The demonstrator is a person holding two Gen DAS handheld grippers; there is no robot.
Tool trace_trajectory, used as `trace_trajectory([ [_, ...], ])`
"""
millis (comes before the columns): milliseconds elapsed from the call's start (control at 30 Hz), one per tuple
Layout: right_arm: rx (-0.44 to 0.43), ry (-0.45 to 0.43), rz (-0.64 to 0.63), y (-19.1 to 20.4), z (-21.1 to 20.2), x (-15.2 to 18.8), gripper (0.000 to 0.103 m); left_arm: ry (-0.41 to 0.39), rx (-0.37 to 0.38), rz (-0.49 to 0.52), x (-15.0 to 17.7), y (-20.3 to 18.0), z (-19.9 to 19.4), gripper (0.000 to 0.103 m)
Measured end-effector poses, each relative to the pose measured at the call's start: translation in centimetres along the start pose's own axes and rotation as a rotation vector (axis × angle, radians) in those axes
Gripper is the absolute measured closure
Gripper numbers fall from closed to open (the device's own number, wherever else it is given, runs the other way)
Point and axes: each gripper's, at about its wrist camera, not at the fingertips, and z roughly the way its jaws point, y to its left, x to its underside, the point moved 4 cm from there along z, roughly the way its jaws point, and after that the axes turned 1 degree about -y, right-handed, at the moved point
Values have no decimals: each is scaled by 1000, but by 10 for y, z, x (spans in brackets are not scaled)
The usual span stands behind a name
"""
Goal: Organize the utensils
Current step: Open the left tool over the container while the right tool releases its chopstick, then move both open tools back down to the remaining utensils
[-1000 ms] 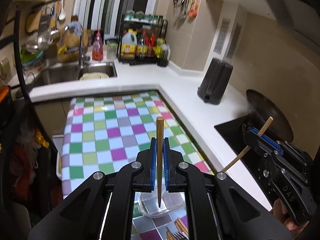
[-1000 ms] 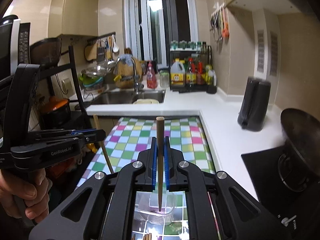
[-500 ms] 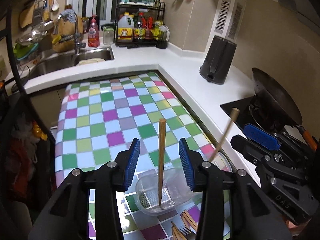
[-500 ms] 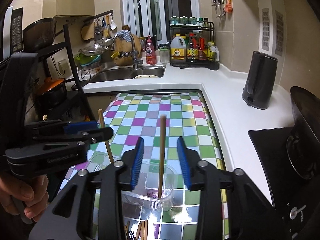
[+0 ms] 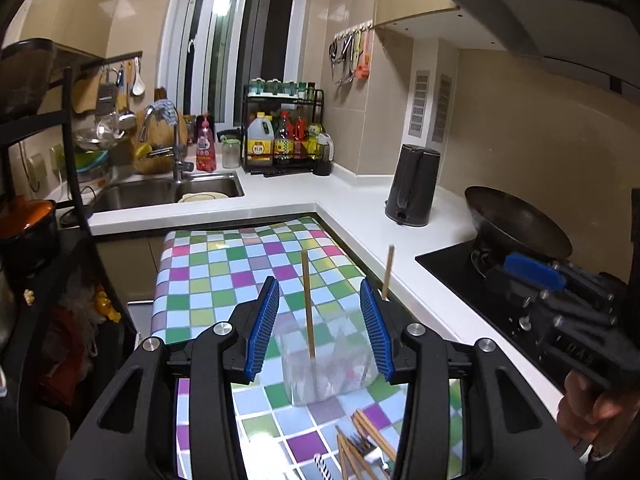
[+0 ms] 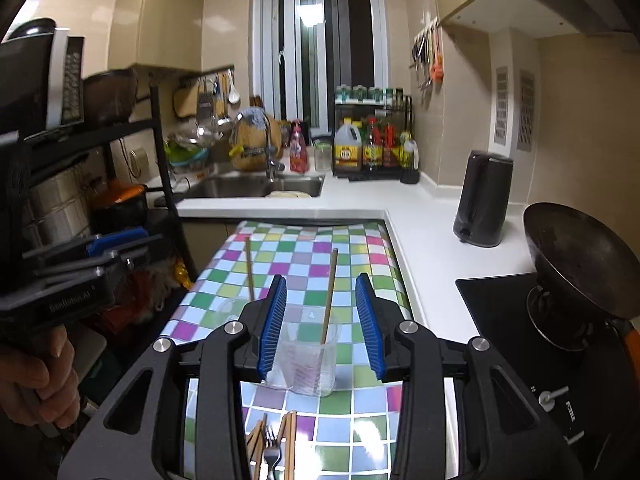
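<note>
Two wooden chopsticks are standing, each in its own clear plastic cup, on the checkered tablecloth (image 5: 224, 276). One chopstick (image 5: 308, 304) is leaning in the left-hand cup (image 5: 328, 368), between the spread blue pads of the left gripper (image 5: 320, 328); its jaws are opening and touching nothing. The other chopstick (image 6: 329, 296) is resting in the right-hand cup (image 6: 308, 356), between the parted, empty jaws of the right gripper (image 6: 322, 322). More chopsticks and a fork (image 6: 271, 454) are lying near the cups. A black kettle (image 6: 482, 200) is sitting far right on the white counter (image 6: 424, 236).
</note>
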Motion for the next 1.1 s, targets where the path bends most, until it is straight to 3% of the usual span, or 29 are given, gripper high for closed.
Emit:
trace_trajectory([
  [33, -2, -21, 1, 2, -12, 8, 66, -6, 2, 2, 10, -1, -7, 61],
  [100, -12, -47, 1, 7, -31, 28, 67, -8, -4, 3, 40, -5, -19, 75],
  [167, -15, -51, -3, 12, -42, 53, 85, 3, -1, -1, 71, -7, -27, 80],
  [233, -17, -28, 8, 14, -46, 80, 93, 26, 5, -6, 105, -10, -33, 87],
  [400, -35, 126, 110, 9, -42, 172, 94, 131, 22, -74, 189, -7, -41, 87],
  [567, -41, 287, 195, 4, -32, 250, 92, 259, 41, -138, 248, -3, -41, 87],
  [767, -40, 347, 201, 6, -26, 283, 91, 246, 55, -109, 275, -15, -55, 87],
  [1100, -47, 374, 158, 16, -19, 291, 91, 285, 80, -104, 287, -24, -50, 87],
])
